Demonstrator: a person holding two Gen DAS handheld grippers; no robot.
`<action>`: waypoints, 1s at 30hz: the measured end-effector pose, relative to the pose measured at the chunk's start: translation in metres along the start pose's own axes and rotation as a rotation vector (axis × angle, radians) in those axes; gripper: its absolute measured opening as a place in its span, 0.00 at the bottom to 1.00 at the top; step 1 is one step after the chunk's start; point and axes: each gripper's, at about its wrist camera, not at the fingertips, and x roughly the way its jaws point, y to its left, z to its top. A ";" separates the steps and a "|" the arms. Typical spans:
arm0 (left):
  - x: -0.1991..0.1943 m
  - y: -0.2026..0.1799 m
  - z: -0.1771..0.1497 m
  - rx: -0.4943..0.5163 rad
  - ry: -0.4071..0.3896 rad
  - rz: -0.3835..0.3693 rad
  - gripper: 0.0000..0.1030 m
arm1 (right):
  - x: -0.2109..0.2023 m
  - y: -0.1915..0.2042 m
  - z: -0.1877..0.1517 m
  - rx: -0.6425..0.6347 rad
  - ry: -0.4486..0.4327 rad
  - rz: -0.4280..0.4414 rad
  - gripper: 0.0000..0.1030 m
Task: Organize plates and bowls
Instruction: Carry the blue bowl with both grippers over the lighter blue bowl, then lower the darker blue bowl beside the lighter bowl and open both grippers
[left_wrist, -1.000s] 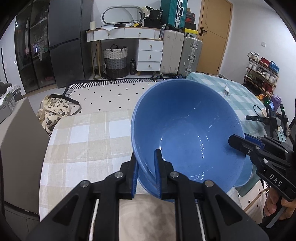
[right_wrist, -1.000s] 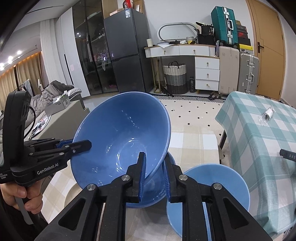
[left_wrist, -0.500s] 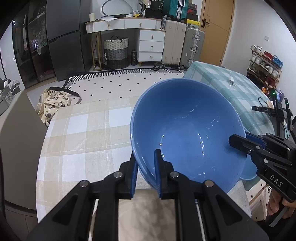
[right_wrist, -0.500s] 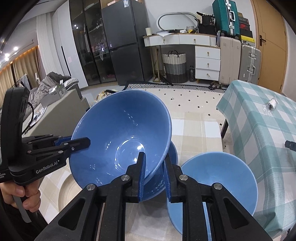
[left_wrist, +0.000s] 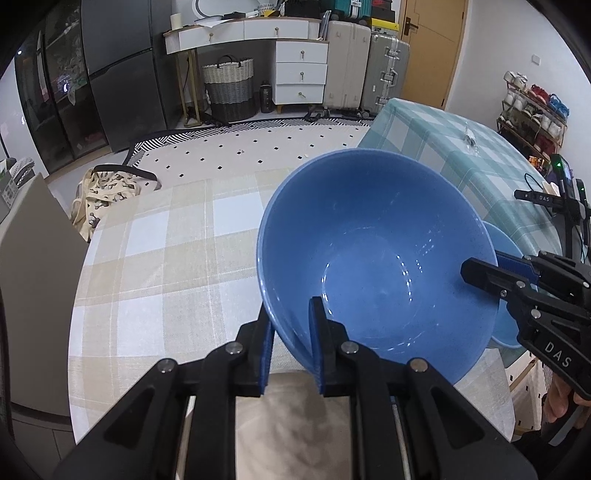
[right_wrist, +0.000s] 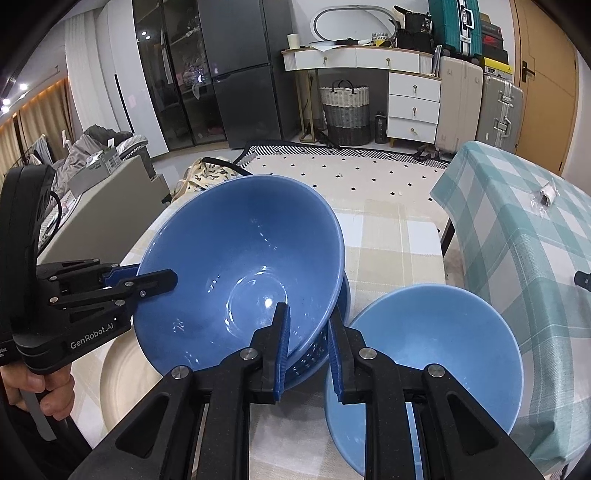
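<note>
On my left, my left gripper (left_wrist: 291, 343) is clamped tight on the near rim of the big blue bowl (left_wrist: 373, 266), one pad inside the wall and one outside, so the bowl rises straight ahead of those jaws and tilts its mouth back toward me. Over the beige checked table (left_wrist: 155, 258) it hangs, held from two sides: my right gripper (right_wrist: 306, 350) is pinched shut on the opposite edge of the same rim, again one pad in, one pad out. A round bowl has no long axis, so what matters is what lies underneath, and in the right wrist view I can see a darker blue dish (right_wrist: 341, 299) peeking out from under the bowl's far side, just below it, touching or not I cannot tell. Neither hand is nearer; they share the load evenly. Just to the right of my right jaws sits a second blue bowl (right_wrist: 436, 354), on the table near the edge, with the green checked table (right_wrist: 524, 236) beyond it. My guess: the bowl goes down onto that dish.
</note>
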 end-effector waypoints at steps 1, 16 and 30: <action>0.002 0.000 -0.001 0.004 0.007 0.002 0.15 | 0.001 0.000 0.000 -0.002 0.002 -0.003 0.18; 0.020 -0.005 -0.008 0.059 0.052 0.070 0.16 | 0.023 0.013 -0.006 -0.068 0.054 -0.091 0.19; 0.029 -0.008 -0.010 0.085 0.074 0.091 0.21 | 0.034 0.021 -0.014 -0.129 0.069 -0.150 0.26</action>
